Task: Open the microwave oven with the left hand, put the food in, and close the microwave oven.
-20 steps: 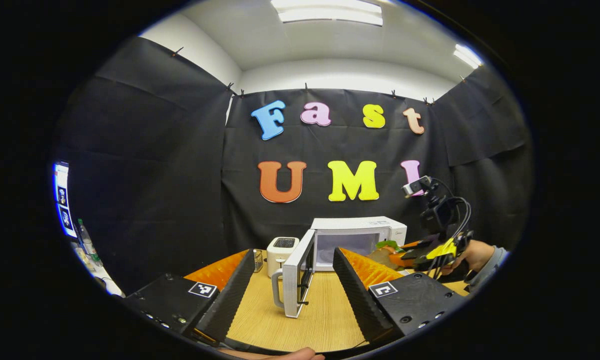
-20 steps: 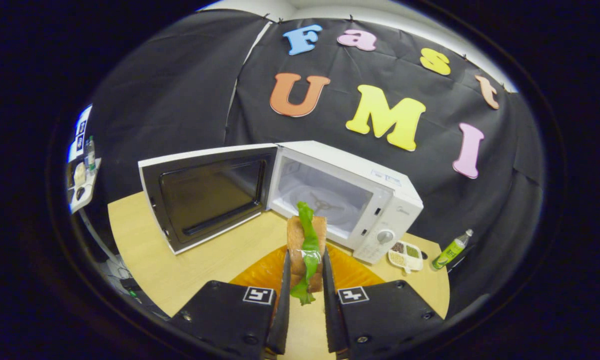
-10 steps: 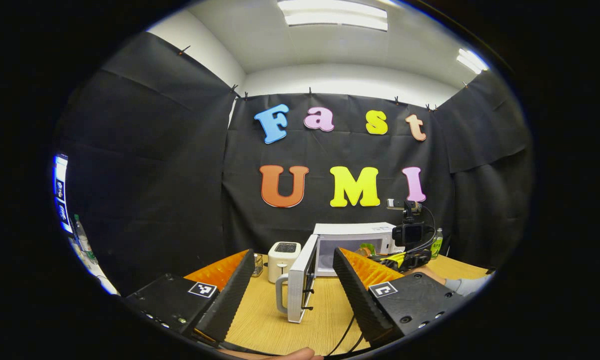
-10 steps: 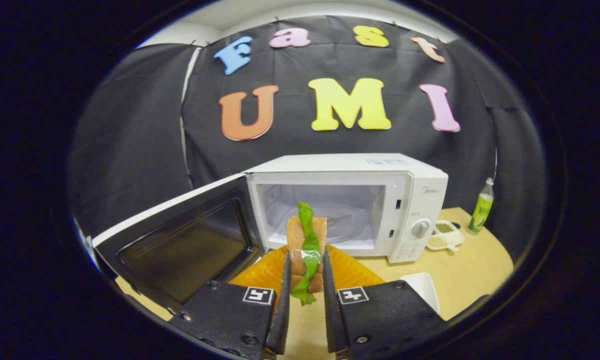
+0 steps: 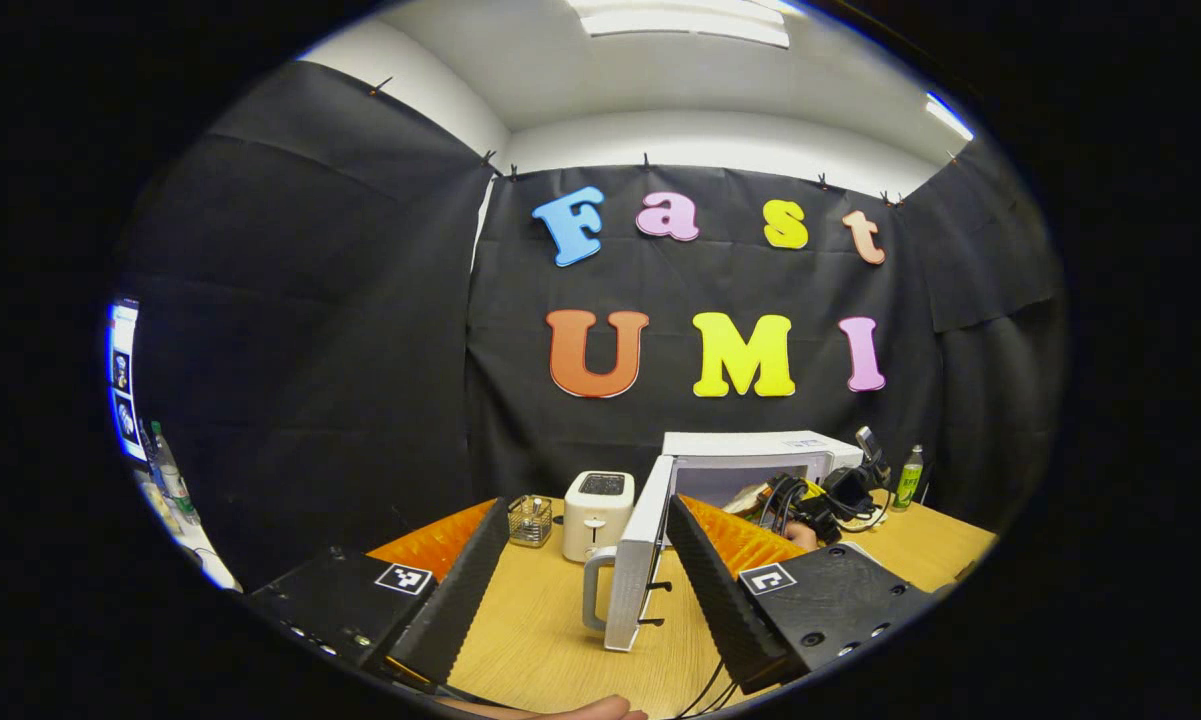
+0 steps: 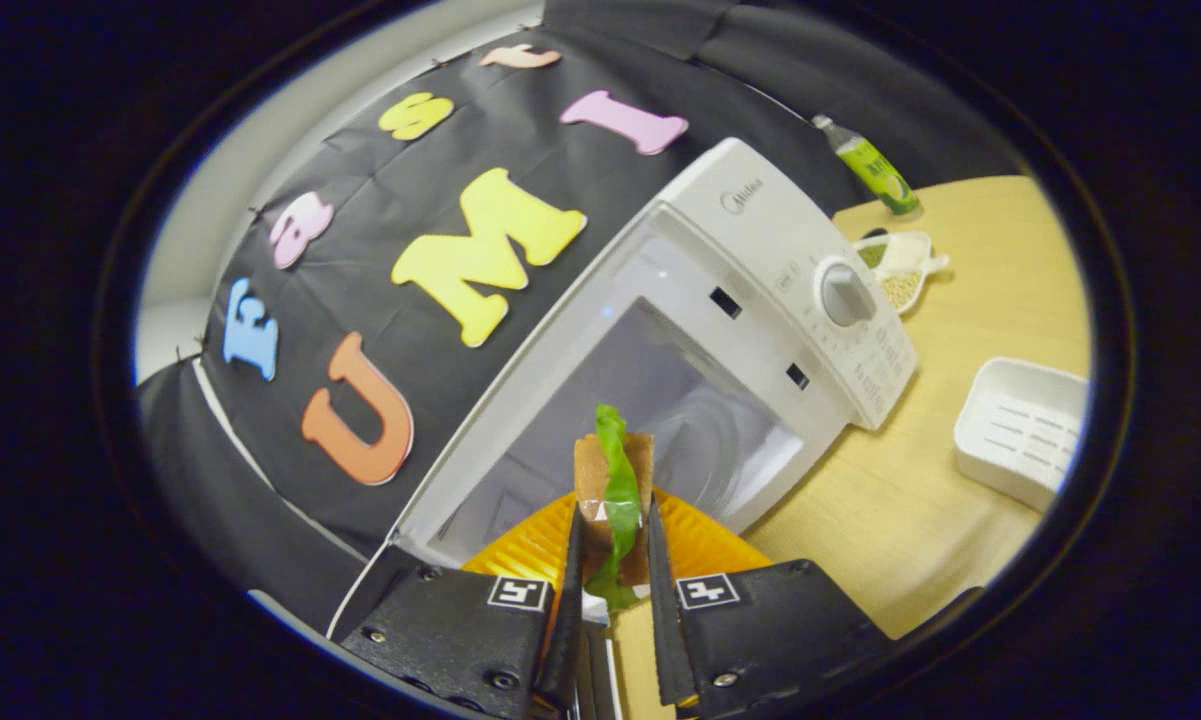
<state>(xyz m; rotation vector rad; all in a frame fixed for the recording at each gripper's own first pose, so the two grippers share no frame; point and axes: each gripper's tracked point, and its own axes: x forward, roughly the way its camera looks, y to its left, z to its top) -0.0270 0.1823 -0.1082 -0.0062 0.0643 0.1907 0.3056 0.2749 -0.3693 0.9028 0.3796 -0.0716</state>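
bright, even booth light from above

ceiling light panels (image 5: 682,22) glare at 12 o'clock in the left gripper view; fisheye bends edges; right gripper view tilted, sharp.

The microwave oven (image 5: 750,455) is standing at the back of the worktop (image 5: 550,640), its door (image 5: 635,560) hanging wide open toward the front. A toaster (image 5: 597,512) is sitting just left of it, with a small wire basket (image 5: 531,520) farther left. In the right gripper view, a bottle (image 6: 865,165) is standing beyond the oven's far side, a small dish (image 6: 900,270) is lying near its dial, and a tray (image 6: 1020,430) is resting nearer.
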